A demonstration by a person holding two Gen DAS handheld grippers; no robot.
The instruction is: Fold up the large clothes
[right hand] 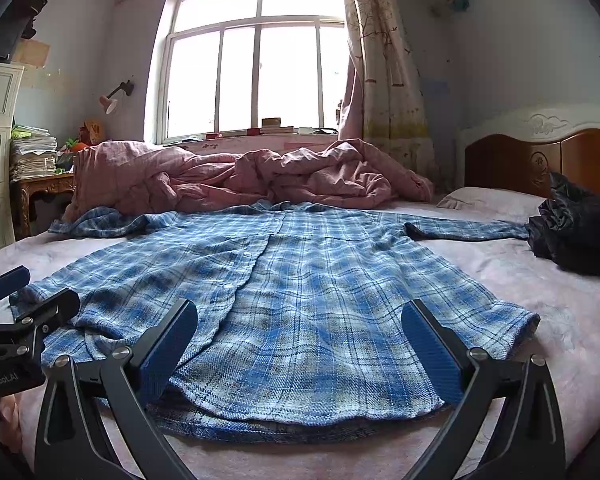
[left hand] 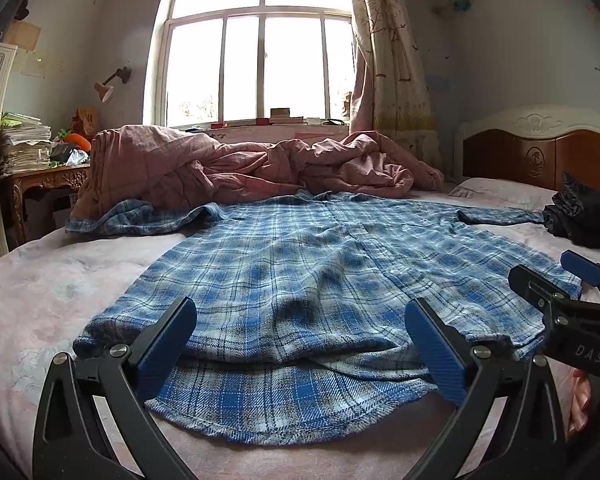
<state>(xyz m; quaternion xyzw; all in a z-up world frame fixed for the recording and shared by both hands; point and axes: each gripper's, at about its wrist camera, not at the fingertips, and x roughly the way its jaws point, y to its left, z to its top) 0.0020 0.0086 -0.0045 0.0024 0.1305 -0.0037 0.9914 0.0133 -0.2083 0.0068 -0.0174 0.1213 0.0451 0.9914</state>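
Observation:
A blue plaid shirt (left hand: pixel 300 280) lies spread flat, front up, on the pink bed sheet (left hand: pixel 40 300), collar toward the window and both sleeves stretched out sideways. My left gripper (left hand: pixel 300 344) hovers open over the shirt's hem, nothing between its blue pads. In the right wrist view the same shirt (right hand: pixel 300 292) fills the middle, and my right gripper (right hand: pixel 300 348) stands open above the hem's right half. The right gripper (left hand: pixel 548 280) shows at the right edge of the left wrist view, open. The left gripper (right hand: pixel 28 292) shows at the left edge of the right wrist view.
A rumpled pink quilt (left hand: pixel 240 168) lies beyond the collar. Dark folded clothing (right hand: pixel 576 236) sits at the right sleeve's end, near the wooden headboard (right hand: pixel 540 160). A side table (left hand: pixel 40 184) with stacked papers stands left of the bed.

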